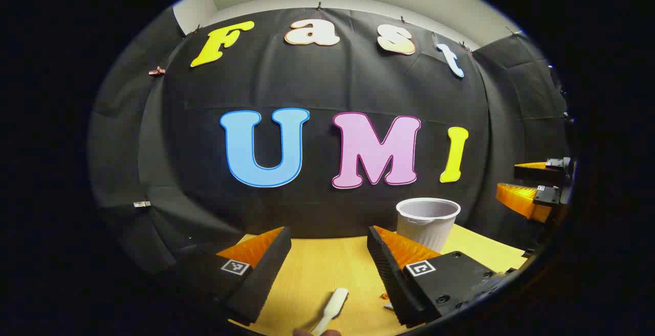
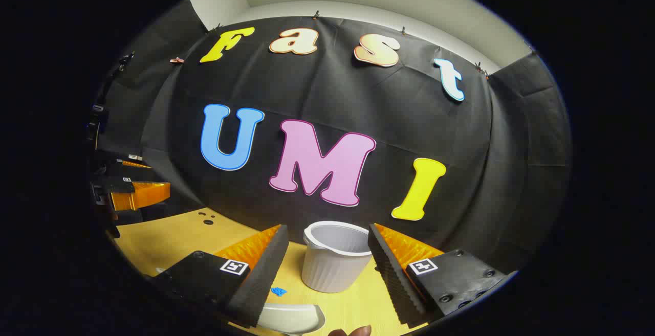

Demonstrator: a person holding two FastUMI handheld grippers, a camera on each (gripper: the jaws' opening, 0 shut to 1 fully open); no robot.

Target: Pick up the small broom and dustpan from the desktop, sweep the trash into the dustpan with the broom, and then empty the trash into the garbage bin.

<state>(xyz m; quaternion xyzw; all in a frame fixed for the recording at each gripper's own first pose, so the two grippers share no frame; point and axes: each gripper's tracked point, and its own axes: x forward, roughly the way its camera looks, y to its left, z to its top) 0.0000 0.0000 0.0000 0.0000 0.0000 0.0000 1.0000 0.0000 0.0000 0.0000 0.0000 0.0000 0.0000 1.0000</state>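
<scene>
In the left gripper view my left gripper [image 1: 327,233] stands open above the yellow desktop [image 1: 317,269]. A white handle [image 1: 332,305] lies on the wood below and between its fingers, untouched; I cannot tell whether it belongs to the broom or the dustpan. The white ribbed garbage bin [image 1: 427,221] stands upright at the back right, with my right gripper [image 1: 532,187] beyond it at the far right. In the right gripper view that gripper [image 2: 326,228] is open, with the bin [image 2: 335,256] straight ahead. A white rounded plastic piece [image 2: 291,318] and a blue scrap [image 2: 279,291] lie below it.
A small orange scrap [image 1: 384,296] lies by the left gripper's right finger. A fingertip [image 2: 353,332] shows at the bottom edge of the right gripper view. My left gripper [image 2: 133,193] hangs at the far left there, near dark dots [image 2: 207,218] on the desktop. Black cloth walls close the back.
</scene>
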